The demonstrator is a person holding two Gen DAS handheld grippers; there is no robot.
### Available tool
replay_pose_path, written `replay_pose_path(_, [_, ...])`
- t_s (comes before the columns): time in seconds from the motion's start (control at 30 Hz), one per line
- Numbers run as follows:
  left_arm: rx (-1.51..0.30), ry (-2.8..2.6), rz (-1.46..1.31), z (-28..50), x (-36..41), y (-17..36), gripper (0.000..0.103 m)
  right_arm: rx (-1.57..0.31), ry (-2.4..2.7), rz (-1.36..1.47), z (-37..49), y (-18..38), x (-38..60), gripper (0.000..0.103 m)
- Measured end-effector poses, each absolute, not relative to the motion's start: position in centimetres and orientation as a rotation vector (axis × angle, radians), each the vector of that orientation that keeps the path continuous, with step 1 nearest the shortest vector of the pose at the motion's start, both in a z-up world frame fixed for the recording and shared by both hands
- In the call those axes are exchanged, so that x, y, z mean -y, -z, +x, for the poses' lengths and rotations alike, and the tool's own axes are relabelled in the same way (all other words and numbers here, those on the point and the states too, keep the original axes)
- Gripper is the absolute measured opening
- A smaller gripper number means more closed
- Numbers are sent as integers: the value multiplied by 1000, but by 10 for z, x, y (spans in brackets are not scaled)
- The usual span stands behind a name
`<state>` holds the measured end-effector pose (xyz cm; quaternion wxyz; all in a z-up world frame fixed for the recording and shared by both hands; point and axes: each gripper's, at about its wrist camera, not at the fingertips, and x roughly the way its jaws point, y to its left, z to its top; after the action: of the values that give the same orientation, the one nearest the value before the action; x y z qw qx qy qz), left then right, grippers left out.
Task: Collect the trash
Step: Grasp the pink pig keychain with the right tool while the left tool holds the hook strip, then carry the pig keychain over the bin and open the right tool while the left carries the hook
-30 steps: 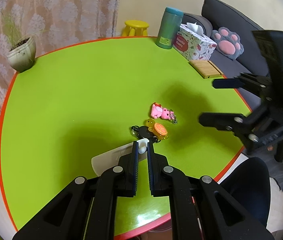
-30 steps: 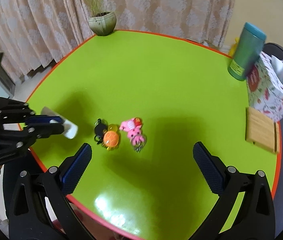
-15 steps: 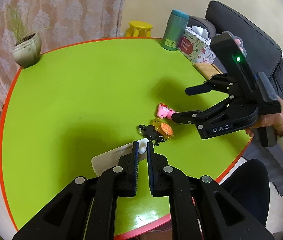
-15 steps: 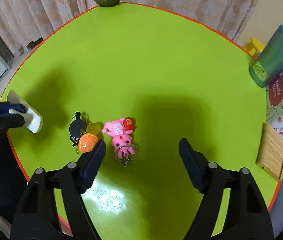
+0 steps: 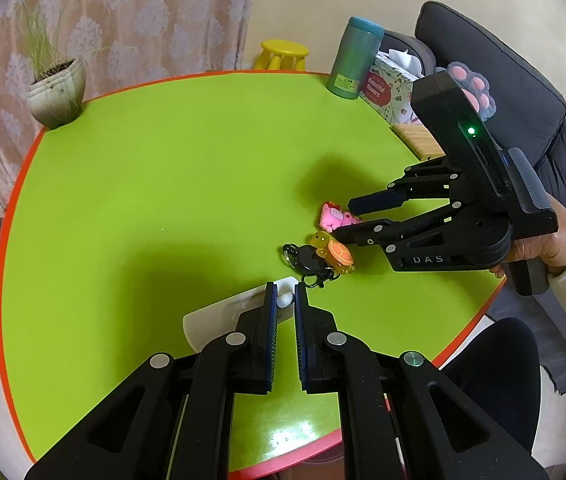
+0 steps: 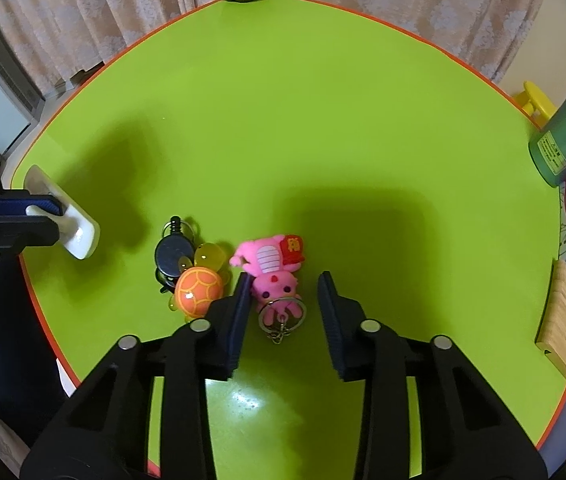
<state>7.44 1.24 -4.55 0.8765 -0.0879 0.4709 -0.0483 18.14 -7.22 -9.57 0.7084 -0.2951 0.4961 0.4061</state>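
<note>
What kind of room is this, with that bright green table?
Most likely a home living room. A dark sofa with a paw-shaped cushion stands behind the round green table, patterned curtains hang along the wall, and a tissue box and potted plant sit on the table.

- The left hand-held gripper [image 5: 283, 300] was matte black plastic, with silver screw heads on its links and blue ribbed pads [image 5: 270, 316].
- The right hand-held gripper [image 5: 345, 222] was black, marked "DAS", with a green light lit on top.
- The right hand [image 5: 543, 246] was bare-skinned in a white ribbed cuff.
</note>
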Motion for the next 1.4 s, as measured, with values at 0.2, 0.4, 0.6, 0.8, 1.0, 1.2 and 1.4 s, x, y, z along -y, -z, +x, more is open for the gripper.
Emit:
replay_pose_path(0.2, [-981,104,-184,74,-12,46,8,-1102,-898,-640,178,96,71,24])
replay_pose_path(0.4, [-976,105,-187,72,-13,46,8,-1090,-865,-605,176,92,75,24])
replay_pose_path(0.6, [-963,113,-180,69,-11,42,8,-1052,-839,-549,166,74,90,24])
replay_pose_path(0.8, [-945,124,-163,63,-6,37,8,-999,-825,-492,151,49,107,24])
replay_pose_path(1.0, [-916,137,-138,52,2,28,8,-939,-836,-423,125,27,129,23])
replay_pose_path(1.2, [-885,145,-116,38,12,18,8,-892,-857,-384,98,12,145,23])
replay_pose_path(1.4, [-856,153,-90,20,23,10,8,-852,-869,-364,69,-1,161,23])
